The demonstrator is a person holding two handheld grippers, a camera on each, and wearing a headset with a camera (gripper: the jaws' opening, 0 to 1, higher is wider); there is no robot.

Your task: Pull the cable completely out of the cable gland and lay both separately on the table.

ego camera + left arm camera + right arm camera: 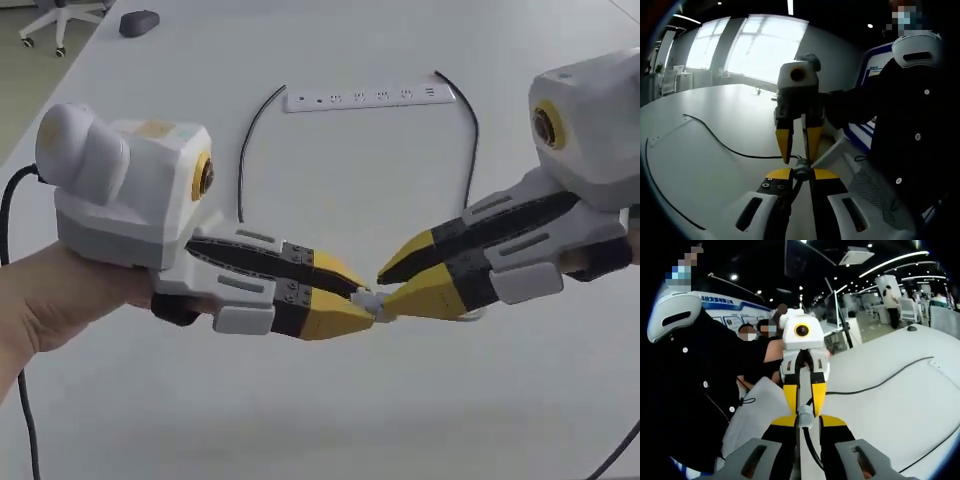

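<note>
While the cable gland hangs dead centre, up off the table by the look of it, everything turns on one line: the gland's long axis runs left to right, straight from one set of tips to the other. Out of its right end comes the cable, a thin black lead curving back between the right-hand jaws (clearest in the right gripper view). Now the left gripper points in from the left, jaws nipped onto the gland body, a yellow tip on either side of it. Nose to nose with it from the right is the right gripper, jaws drawn in narrow with a gap showing between them. Whether they pinch the cable, the gland's end or nothing at all, I cannot tell. Both are right on the piece, neither nearer. My read: left anchors the gland, right needs a bite on the cable and a pull rightward along that axis, no sideways kink. The cable is not out yet. Farther off on the table lie a white power strip and a black lead curving nearer from it.
</note>
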